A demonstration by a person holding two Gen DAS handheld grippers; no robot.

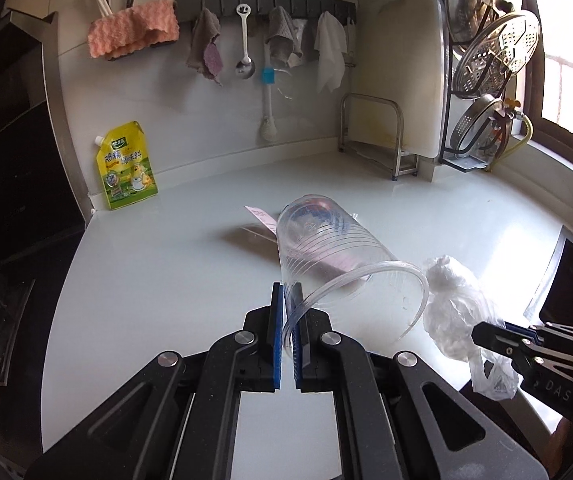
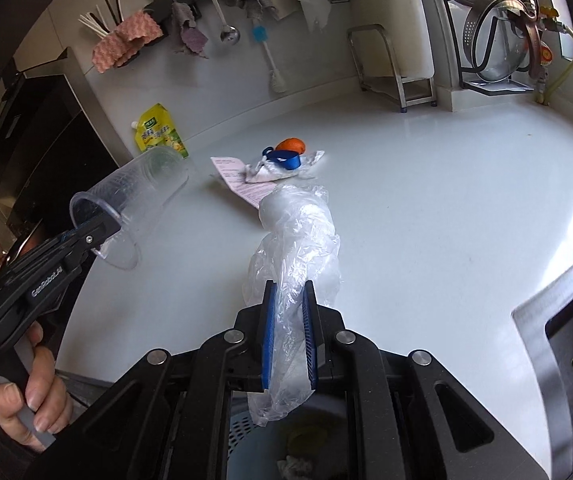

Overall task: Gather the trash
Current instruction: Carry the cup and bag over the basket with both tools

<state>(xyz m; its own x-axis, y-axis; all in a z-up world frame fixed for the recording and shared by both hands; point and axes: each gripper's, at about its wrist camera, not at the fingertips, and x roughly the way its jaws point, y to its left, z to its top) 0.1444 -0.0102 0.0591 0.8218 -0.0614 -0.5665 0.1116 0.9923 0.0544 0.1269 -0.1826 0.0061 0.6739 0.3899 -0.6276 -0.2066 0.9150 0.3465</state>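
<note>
My left gripper [image 1: 289,296] is shut on the rim of a clear plastic cup [image 1: 326,248] and holds it tilted above the white counter [image 1: 146,280]; the cup also shows in the right wrist view [image 2: 134,200]. My right gripper [image 2: 288,288] is shut on a crumpled clear plastic bag [image 2: 294,232], which also shows in the left wrist view [image 1: 454,300]. On the counter lie a pink paper slip [image 2: 242,180], a white wrapper with a blue ring [image 2: 282,164] and an orange piece [image 2: 291,145].
A yellow pouch [image 1: 126,164] leans on the back wall. A metal rack [image 1: 374,136], a white cutting board [image 1: 406,72] and a lid stand [image 1: 494,80] stand at the back right. A blue bin [image 2: 262,448] sits below my right gripper. A sink edge [image 2: 558,304] is at right.
</note>
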